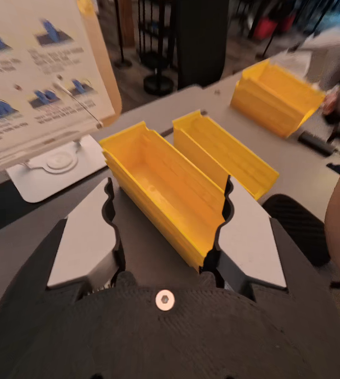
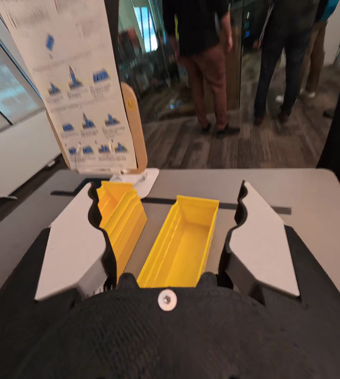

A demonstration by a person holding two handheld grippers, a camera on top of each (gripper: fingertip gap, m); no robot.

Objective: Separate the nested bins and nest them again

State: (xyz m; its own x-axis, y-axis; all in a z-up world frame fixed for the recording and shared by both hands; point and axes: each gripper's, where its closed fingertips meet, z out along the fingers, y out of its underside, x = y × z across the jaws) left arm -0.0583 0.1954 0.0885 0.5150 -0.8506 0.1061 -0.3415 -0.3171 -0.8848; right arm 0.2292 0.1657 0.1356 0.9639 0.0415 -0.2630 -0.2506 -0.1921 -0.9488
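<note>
Three yellow bins are sitting apart on the grey table (image 1: 216, 106), all open-side up and holding nothing: the near bin (image 1: 165, 188) and the middle bin (image 1: 226, 151) are lying side by side with a gap between, and the far bin (image 1: 275, 96) is standing well apart near the table's far edge. The left claw (image 1: 168, 180) is spreading wide around the near bin, pads not pressing it. The right claw (image 2: 167, 185) is spreading wide over the middle bin (image 2: 183, 240), gripping nothing.

Between the left fingers (image 1: 87, 231) stands a plain yellow bin (image 1: 165, 190); a second yellow bin (image 2: 183, 242) lies between the right fingers (image 2: 259, 235); the fingers are pale grey, black-edged; the desk (image 2: 247, 184) is grey, crossed by a dark stripe (image 2: 267, 209); beyond the fingertips, a white chart (image 2: 87, 114) bears blue figures.
</note>
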